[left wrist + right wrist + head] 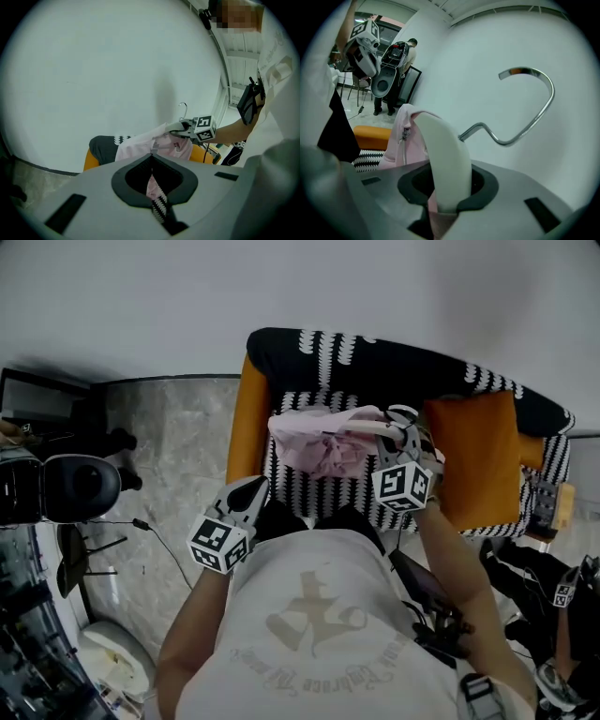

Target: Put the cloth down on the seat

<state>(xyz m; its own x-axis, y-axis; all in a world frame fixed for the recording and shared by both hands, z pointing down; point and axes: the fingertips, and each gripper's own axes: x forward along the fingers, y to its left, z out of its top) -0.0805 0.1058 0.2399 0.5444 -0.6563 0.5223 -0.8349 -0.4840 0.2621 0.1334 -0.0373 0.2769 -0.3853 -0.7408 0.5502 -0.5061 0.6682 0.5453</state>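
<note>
A pink cloth (319, 442) hangs on a white hanger (375, 426) just above the black-and-white patterned seat (305, 495) of an armchair. My right gripper (398, 432) is shut on the hanger's arm (440, 154), with pink cloth (401, 136) draped over it and caught low between the jaws. The metal hook (529, 108) sticks out past the jaws. My left gripper (248, 493) hovers at the seat's front left edge, jaw tips together, nothing in them. Ahead of my left gripper (152, 187), the left gripper view has the cloth (140, 147) and my right gripper (190, 129).
The armchair has an orange side (246, 418), a dark patterned backrest (375, 357) and an orange cushion (478, 460) on the seat's right half. A black chair (80, 486) and cables stand on the marble floor at left. Gear lies at the right (553, 512). A person (405, 51) stands far off.
</note>
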